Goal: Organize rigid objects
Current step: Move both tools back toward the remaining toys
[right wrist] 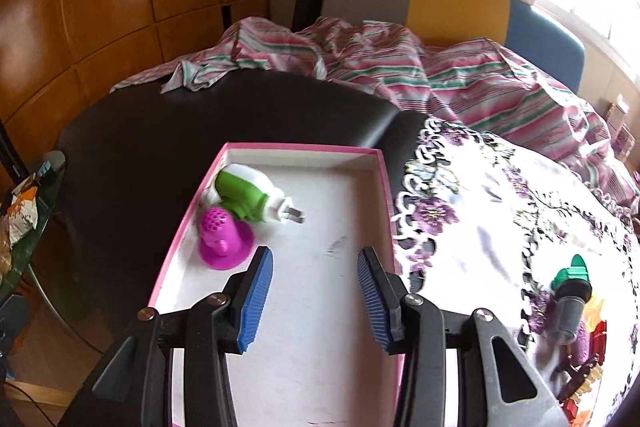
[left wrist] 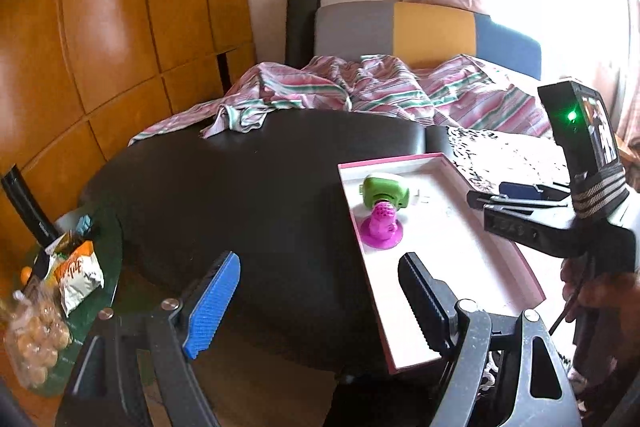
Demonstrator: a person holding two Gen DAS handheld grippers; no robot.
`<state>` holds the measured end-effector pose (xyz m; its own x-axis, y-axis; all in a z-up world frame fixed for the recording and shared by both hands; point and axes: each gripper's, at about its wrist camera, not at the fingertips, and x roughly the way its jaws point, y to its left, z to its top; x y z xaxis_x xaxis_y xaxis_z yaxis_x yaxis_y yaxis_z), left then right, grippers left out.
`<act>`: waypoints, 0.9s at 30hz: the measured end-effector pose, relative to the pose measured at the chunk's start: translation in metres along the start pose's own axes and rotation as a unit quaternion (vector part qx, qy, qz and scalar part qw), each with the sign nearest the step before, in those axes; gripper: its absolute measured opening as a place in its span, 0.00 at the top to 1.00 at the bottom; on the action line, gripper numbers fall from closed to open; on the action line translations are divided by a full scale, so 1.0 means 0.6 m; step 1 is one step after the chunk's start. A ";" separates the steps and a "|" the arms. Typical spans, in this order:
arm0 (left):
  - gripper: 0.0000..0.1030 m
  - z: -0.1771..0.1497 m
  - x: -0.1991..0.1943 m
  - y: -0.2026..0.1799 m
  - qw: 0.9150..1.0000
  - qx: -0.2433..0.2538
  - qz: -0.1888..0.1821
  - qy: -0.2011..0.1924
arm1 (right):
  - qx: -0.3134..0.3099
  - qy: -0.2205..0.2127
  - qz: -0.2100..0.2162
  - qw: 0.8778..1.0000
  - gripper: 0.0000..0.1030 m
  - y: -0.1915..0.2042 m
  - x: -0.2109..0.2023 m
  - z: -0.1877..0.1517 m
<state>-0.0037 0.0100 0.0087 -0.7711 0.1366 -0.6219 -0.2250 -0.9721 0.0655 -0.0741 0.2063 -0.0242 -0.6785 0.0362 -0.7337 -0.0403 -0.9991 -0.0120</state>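
While poised over the near end of the box (right wrist: 276,347), right gripper (right wrist: 316,303) with jaws apart, nothing between the blue pads (right wrist: 256,303). Left gripper (left wrist: 316,307) likewise spread wide and empty, one blue pad (left wrist: 212,307) over the black table (left wrist: 240,187), the other finger in front of the box's near corner. Right gripper (left wrist: 516,203) also seen from the left wrist view, held in a hand (left wrist: 596,291) beside the box's right edge. Inside the pink-rimmed box, at the far left corner: a green and white plug-in device (right wrist: 248,195) lying on its side, a magenta cone-shaped toy (right wrist: 224,239) upright, just in front of it and touching. To the right, on a flowered cloth (right wrist: 480,219): a green and grey bottle stopper (right wrist: 570,295) and some red and yellow pieces (right wrist: 588,371), too blurred to name. Beyond, a striped sheet (right wrist: 400,67). Far left, snack bags (left wrist: 76,275) on a glass table (left wrist: 108,259).
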 end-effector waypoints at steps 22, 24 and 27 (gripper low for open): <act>0.20 0.023 0.003 -0.140 0.993 0.096 -0.066 -0.002 | 0.079 -0.015 -0.108 0.991 0.57 -0.250 -0.074 -0.038; 0.20 0.026 0.007 -0.161 0.991 0.108 -0.083 0.001 | 0.097 -0.014 -0.132 0.986 0.57 -0.293 -0.080 -0.046; 0.20 0.036 0.021 -0.191 0.986 0.113 -0.117 0.018 | 0.133 -0.015 -0.167 0.977 0.57 -0.363 -0.090 -0.061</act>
<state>-0.0005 0.1273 0.0101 -0.6613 0.3404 -0.6684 -0.5246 -0.8468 0.0877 -0.0020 0.4210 -0.0070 -0.6160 0.3628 -0.6993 -0.4485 -0.8912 -0.0673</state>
